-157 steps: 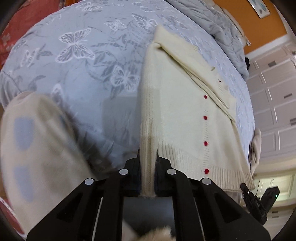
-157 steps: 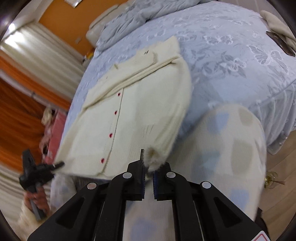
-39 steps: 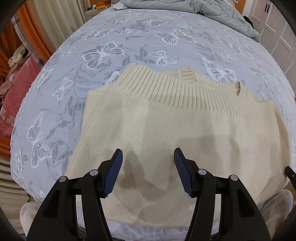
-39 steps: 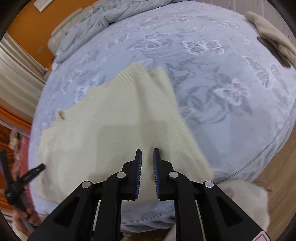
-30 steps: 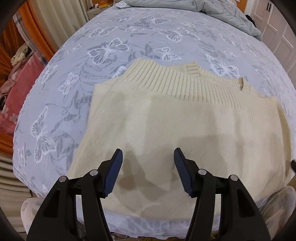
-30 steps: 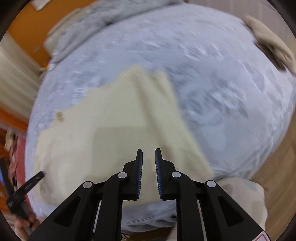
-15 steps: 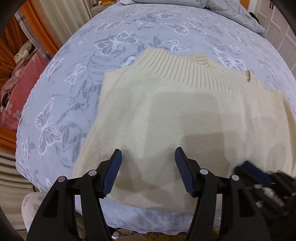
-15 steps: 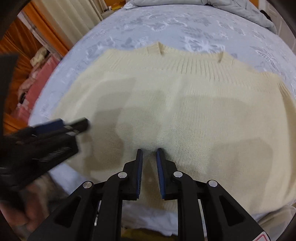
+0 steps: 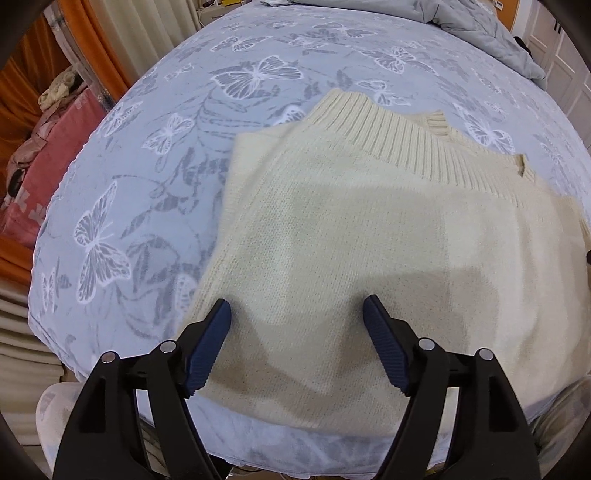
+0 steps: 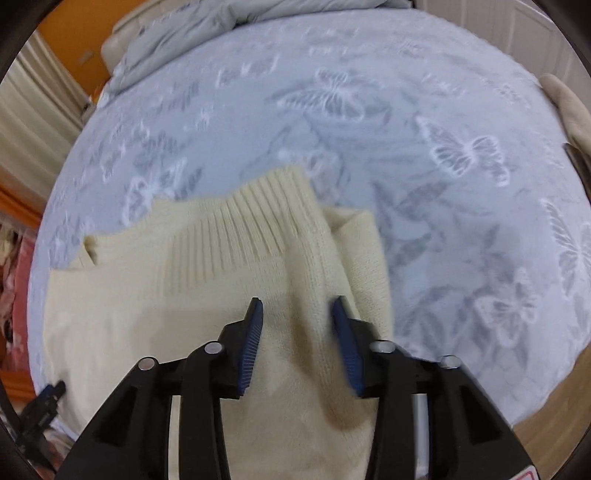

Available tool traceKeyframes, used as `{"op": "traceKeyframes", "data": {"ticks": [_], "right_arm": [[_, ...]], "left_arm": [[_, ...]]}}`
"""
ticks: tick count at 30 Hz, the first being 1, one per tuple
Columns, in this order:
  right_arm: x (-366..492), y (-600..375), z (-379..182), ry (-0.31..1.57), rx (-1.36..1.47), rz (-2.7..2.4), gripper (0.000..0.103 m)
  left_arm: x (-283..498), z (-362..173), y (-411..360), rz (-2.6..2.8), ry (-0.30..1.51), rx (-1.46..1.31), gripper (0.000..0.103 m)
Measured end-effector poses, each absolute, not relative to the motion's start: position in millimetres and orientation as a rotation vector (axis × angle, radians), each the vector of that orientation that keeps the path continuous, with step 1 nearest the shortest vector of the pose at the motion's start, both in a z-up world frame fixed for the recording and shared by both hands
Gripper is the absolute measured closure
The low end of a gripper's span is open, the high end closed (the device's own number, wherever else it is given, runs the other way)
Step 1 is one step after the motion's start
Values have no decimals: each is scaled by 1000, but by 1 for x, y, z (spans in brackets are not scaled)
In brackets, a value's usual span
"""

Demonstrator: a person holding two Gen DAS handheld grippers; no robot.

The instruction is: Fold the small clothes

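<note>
— Butterfly-print bed cover (image 9: 147, 184) in pale blue fills the left wrist view, right?

— Yes. A crumpled grey duvet (image 9: 480, 26) lies far ahead of the left claw (image 9: 296, 300), and pink bedding (image 9: 48, 166) sits off the bed's edge to its left.

— Where is the cream sweater (image 9: 369, 240)?

— Flat on the bed, directly under the claw and spreading ahead and to its right. Its ribbed band (image 9: 406, 136) runs across the far edge, ahead of the claw.

— And the claw itself?

— Its jaws have just been opening and stand wide apart. Only the flat knit shows in the gap; the blue pads (image 9: 210, 339) grip nothing.

— Now the right wrist view.

— It is somewhat blurred. The same bed fills it, with a strip of wooden floor (image 10: 554, 424) at the claw's lower right.

— The right claw (image 10: 297, 299)?

— Parted by a modest gap, narrower than the left one. It hangs over the sweater's side edge, where a folded ridge (image 10: 317, 266) runs ahead through the gap. I see neither pad pressing on the knit. The rest of the sweater spreads to that claw's left.
</note>
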State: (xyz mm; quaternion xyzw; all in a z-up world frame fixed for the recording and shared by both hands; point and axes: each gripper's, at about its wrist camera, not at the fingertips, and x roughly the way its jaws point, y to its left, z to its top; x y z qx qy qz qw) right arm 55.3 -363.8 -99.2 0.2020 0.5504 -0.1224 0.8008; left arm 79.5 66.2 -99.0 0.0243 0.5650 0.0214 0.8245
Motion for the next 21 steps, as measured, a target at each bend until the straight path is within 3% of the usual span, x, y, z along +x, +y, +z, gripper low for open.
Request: {"op": "traceKeyframes", "data": {"ticks": [4,7,11,14,21], "right_arm": [[35,-401,-95,1078,598,-305,97],[33,-408,-118,1134,616,-308,97],[24,-388,-81,1044,608,-306,87],[14,-357,-56,977,554,-242,87],[28,-279,-99,1186,378,-166,87]], "left_arm": [[82,-100,69,36,1210,51,28],[83,-103,68,40,1206,61,26],[83,-103,67,42,1210,61,26],[83,-102,67,44,1211,58,26],[80,-102,67,50,1202,59,26]]}}
